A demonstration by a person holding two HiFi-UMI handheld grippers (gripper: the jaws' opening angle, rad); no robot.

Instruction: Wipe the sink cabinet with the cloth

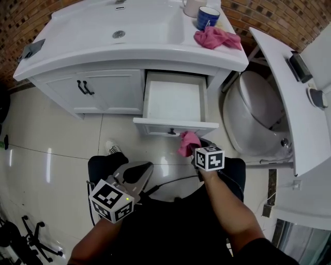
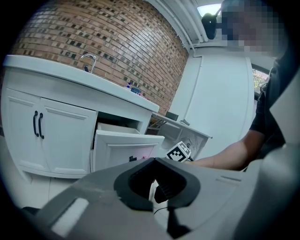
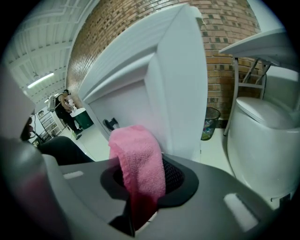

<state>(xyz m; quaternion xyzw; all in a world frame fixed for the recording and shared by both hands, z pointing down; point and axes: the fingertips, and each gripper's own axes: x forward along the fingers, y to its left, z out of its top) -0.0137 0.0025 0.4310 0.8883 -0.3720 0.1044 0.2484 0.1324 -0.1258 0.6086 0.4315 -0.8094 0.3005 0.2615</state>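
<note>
The right tongs (image 3: 140, 190) are clenched on the pink cloth (image 3: 138, 157). The left tongs (image 2: 157, 187) are closed on nothing, near and left. The cloth sits just by the front of the open drawer (image 1: 155, 126). I think that front gets wiped now: next, press and rub sideways. The cloth's long way points far, at the cabinet (image 1: 108, 90).

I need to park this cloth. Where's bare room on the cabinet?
The open drawer is empty, and the counter's front ledge, left of the spare cloth, is bare. The right rear corner is crowded: mug, cup, spare cloth.
</note>
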